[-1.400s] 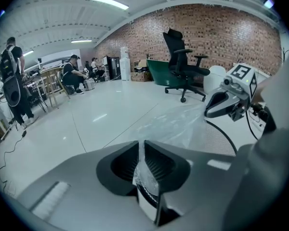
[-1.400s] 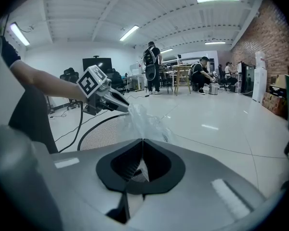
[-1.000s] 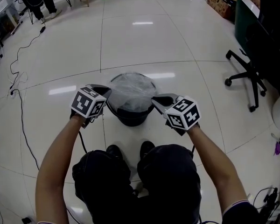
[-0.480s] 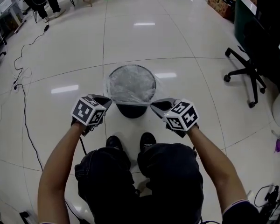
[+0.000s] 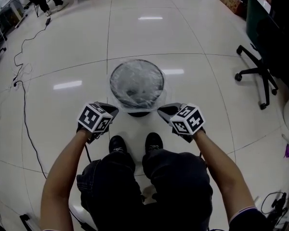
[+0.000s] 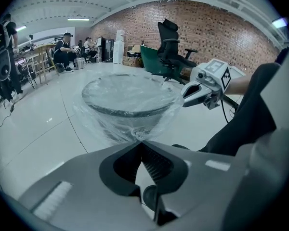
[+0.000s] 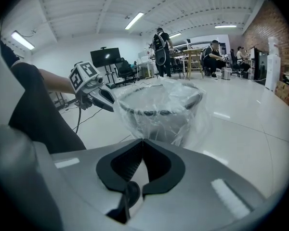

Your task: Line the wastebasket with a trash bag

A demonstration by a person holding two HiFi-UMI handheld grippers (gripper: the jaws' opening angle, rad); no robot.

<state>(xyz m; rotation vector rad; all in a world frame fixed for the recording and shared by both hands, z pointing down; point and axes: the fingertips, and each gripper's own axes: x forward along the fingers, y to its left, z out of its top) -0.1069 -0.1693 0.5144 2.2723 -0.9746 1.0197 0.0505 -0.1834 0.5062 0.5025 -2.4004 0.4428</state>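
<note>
A black wastebasket [image 5: 139, 113] stands on the floor in front of my feet. A clear trash bag [image 5: 136, 83] covers its mouth and hangs down around its wall. My left gripper [image 5: 113, 109] sits low at the basket's near left and is shut. In the left gripper view the bag's film [image 6: 127, 129] bunches to a point at its tips [image 6: 141, 141]. My right gripper [image 5: 160, 109] is at the near right, also shut, with the bag's hem [image 7: 156, 129] reaching its tips [image 7: 143, 139]. Each gripper shows in the other's view, the right gripper [image 6: 185, 93] and the left gripper [image 7: 113, 109].
A black office chair [image 5: 260, 76] stands at the right beside a dark desk. A cable [image 5: 24, 114] runs along the floor at the left. My shoes [image 5: 118, 142] are just short of the basket. People sit and stand at tables [image 7: 192, 57] far behind.
Both grippers have sunk and drawn back towards me, from beside the basket's rim to its near lower side. The bag's skirt now hangs further down the wall.
</note>
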